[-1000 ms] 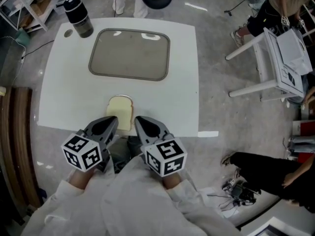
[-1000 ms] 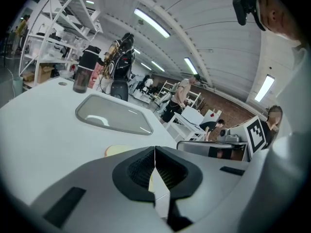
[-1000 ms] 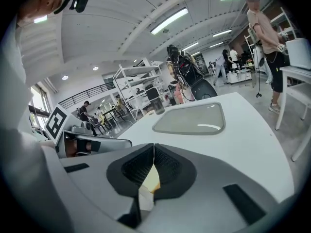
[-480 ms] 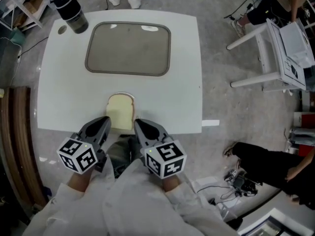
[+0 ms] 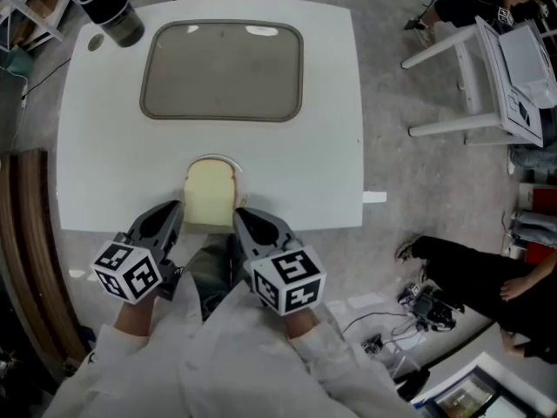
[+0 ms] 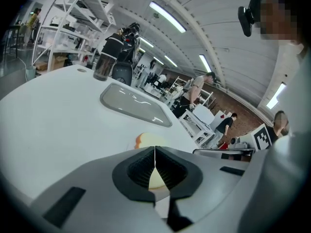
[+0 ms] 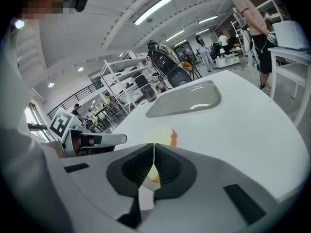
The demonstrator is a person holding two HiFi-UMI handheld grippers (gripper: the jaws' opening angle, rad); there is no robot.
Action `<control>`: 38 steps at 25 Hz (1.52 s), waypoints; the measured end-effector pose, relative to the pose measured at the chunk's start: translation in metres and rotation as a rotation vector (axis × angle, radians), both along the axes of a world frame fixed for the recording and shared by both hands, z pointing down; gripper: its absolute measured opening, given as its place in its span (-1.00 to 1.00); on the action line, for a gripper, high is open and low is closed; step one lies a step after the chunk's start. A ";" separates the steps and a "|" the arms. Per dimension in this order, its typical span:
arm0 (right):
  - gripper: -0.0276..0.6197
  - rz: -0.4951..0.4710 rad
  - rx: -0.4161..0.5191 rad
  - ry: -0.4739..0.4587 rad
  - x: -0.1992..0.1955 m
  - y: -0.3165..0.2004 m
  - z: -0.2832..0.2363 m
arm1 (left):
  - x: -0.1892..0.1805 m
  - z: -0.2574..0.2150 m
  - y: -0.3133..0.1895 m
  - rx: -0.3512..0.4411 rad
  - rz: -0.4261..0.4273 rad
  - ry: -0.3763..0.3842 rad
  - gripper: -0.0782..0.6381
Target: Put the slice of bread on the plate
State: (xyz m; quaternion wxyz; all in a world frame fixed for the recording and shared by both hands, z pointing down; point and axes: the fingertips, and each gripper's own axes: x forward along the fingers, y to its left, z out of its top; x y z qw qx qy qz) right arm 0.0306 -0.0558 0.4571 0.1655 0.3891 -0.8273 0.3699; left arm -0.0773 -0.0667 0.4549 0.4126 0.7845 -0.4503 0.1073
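A pale slice of bread [image 5: 210, 193] with a brown crust lies flat near the front edge of the white table [image 5: 331, 103]. It also shows as the bread [image 6: 146, 141] in the left gripper view and the bread [image 7: 163, 134] in the right gripper view. The grey rectangular plate [image 5: 223, 70] sits further back on the table. My left gripper [image 5: 168, 213] is shut and empty, just left of the bread's near end. My right gripper [image 5: 242, 217] is shut and empty, at the bread's near right corner. Neither holds anything.
A black cylindrical bottle [image 5: 106, 9] stands at the table's far left corner beside a small round mark [image 5: 95, 43]. A white stand [image 5: 487, 68] is on the floor to the right, and a person's dark legs [image 5: 487, 281] lie at the lower right.
The head view has shifted, so the table and bread sit lower and nearer in frame. Both grippers stay shut by the bread's near end.
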 end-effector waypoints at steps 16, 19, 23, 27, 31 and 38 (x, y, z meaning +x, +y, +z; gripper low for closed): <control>-0.87 0.009 -0.078 0.029 0.002 -0.001 0.033 | -0.001 0.031 -0.004 -0.067 0.011 0.003 -0.75; -0.87 0.007 -0.084 0.039 0.004 -0.003 0.037 | -0.003 0.036 -0.004 -0.082 0.018 0.003 -0.75; -0.87 0.011 -0.098 0.051 0.007 -0.003 0.042 | -0.007 0.039 -0.004 -0.090 0.016 -0.007 -0.75; -0.86 0.026 -0.089 0.068 0.011 -0.007 0.044 | -0.010 0.043 -0.006 -0.095 0.007 -0.026 -0.75; -0.86 0.030 -0.090 0.079 0.011 -0.008 0.046 | -0.016 0.046 -0.007 -0.111 -0.014 -0.038 -0.74; -0.85 0.068 -0.084 0.111 0.019 -0.012 0.049 | -0.018 0.055 -0.008 -0.139 -0.007 -0.060 -0.63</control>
